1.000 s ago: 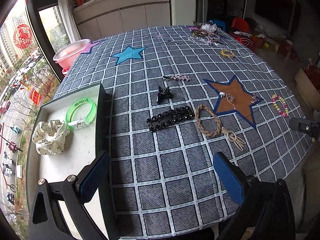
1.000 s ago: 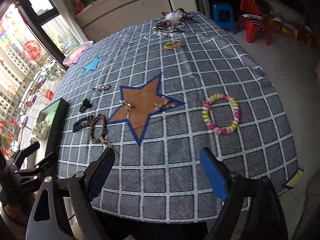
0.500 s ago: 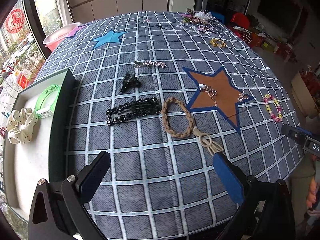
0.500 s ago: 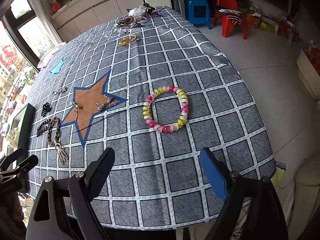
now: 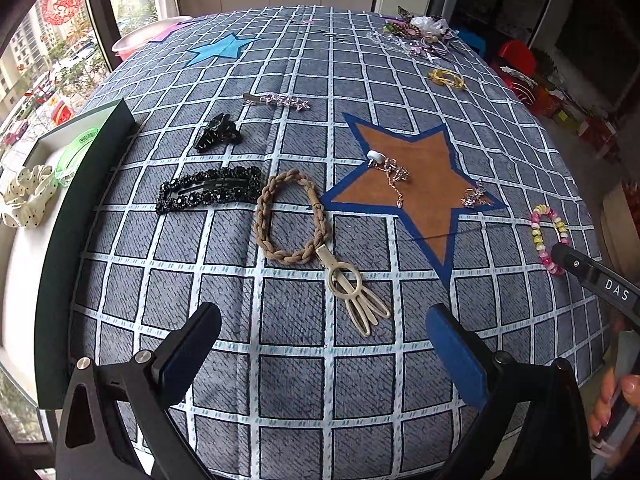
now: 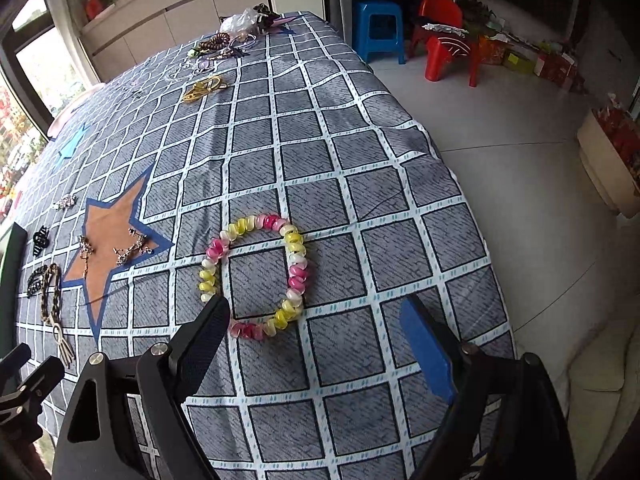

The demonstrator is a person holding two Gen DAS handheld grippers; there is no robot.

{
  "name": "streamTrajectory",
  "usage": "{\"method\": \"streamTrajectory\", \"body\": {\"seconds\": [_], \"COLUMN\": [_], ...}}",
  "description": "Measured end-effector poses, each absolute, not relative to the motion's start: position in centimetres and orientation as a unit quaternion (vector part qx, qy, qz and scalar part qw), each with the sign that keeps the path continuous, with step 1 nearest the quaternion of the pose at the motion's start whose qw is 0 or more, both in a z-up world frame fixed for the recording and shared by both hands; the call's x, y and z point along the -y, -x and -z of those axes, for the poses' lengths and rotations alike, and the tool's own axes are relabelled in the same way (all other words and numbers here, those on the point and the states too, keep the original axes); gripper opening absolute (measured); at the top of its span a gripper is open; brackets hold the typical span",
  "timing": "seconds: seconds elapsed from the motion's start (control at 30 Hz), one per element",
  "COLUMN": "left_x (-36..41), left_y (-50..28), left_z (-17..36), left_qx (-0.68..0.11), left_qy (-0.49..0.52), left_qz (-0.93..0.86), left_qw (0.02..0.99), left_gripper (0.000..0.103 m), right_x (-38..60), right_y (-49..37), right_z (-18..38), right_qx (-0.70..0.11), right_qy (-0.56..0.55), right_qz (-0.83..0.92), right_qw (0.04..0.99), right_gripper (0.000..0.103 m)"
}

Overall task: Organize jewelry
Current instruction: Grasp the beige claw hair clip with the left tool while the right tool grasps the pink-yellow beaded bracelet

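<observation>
Both wrist views look down, near the tablecloth (image 5: 320, 380) — sharing, seemingly, its brown star (image 6: 108, 236).

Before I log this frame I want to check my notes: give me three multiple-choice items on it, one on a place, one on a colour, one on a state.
1. Where does the scrunchie lie?
A. in the tray
B. on the brown star
C. by the blue star

2. What colours is the spiral bracelet in front of the right gripper?
A. black and silver
B. pink, yellow and white
C. green only

3. How do the left gripper's jaws stand?
A. shut on the braided band
B. shut on nothing
C. open

Answers:
1. A, the scrunchie lies in the tray beside the green bangle.
2. B, the spiral bracelet in front of the right gripper shows pink, yellow and white coils.
3. C, the left gripper is spread wide, with the braided band lying free on the cloth beyond it.
</observation>
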State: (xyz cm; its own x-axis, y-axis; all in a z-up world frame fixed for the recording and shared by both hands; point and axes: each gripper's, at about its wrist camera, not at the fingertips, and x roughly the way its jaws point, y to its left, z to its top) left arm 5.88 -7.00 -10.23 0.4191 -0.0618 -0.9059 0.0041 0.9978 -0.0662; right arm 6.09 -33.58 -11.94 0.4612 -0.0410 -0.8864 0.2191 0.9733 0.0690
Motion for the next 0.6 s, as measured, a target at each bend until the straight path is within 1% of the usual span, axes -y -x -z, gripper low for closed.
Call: {"method": "streamTrajectory", "body": {"seconds": [0.07, 0.13, 0.23, 0.27, 0.37, 0.47, 0.5, 0.53, 0.57, 0.6], "left_x": [7.0, 7.1, 7.4, 7.5, 7.9, 8.3, 8.4, 8.5, 8.5, 8.5], "left_y": [-6.1, -6.3, -6.6, -6.6, -6.7, -6.7, -6.7, -6.6, -6.6, -6.6], "left_z": [10.5, 10.8, 11.0, 11.0, 11.0, 10.9, 10.8, 10.7, 10.7, 10.6], "left_qx": [-0.543, -0.546, -0.548, -0.548, -0.548, -0.546, -0.545, -0.544, -0.543, -0.543], "left_qy": [0.036, 0.044, 0.048, 0.048, 0.042, 0.029, 0.026, 0.023, 0.021, 0.018], "left_qz": [0.007, -0.004, -0.020, -0.025, -0.038, -0.036, -0.033, -0.029, -0.025, -0.021], "left_qw": [0.839, 0.837, 0.835, 0.835, 0.835, 0.837, 0.838, 0.838, 0.839, 0.839], "left_gripper": [0.103, 0.096, 0.096, 0.096, 0.091, 0.080, 0.073, 0.070, 0.063, 0.059], "right_x": [33.6, 33.6, 33.5, 33.5, 33.4, 33.0, 32.8, 32.6, 32.4, 32.3], "right_y": [-6.5, -6.9, -7.1, -7.3, -7.6, -7.7, -7.6, -7.6, -7.5, -7.5], "right_z": [12.1, 12.3, 12.5, 12.5, 12.4, 12.2, 12.2, 12.1, 12.1, 12.0], "right_qx": [-0.513, -0.513, -0.510, -0.508, -0.500, -0.496, -0.495, -0.494, -0.494, -0.493], "right_qy": [-0.079, -0.075, -0.073, -0.071, -0.063, -0.055, -0.052, -0.050, -0.049, -0.049], "right_qz": [0.079, 0.077, 0.077, 0.078, 0.082, 0.076, 0.073, 0.070, 0.068, 0.066], "right_qw": [0.851, 0.851, 0.854, 0.855, 0.860, 0.863, 0.864, 0.865, 0.866, 0.866], "right_gripper": [0.088, 0.088, 0.088, 0.086, 0.077, 0.068, 0.064, 0.061, 0.058, 0.055]}}
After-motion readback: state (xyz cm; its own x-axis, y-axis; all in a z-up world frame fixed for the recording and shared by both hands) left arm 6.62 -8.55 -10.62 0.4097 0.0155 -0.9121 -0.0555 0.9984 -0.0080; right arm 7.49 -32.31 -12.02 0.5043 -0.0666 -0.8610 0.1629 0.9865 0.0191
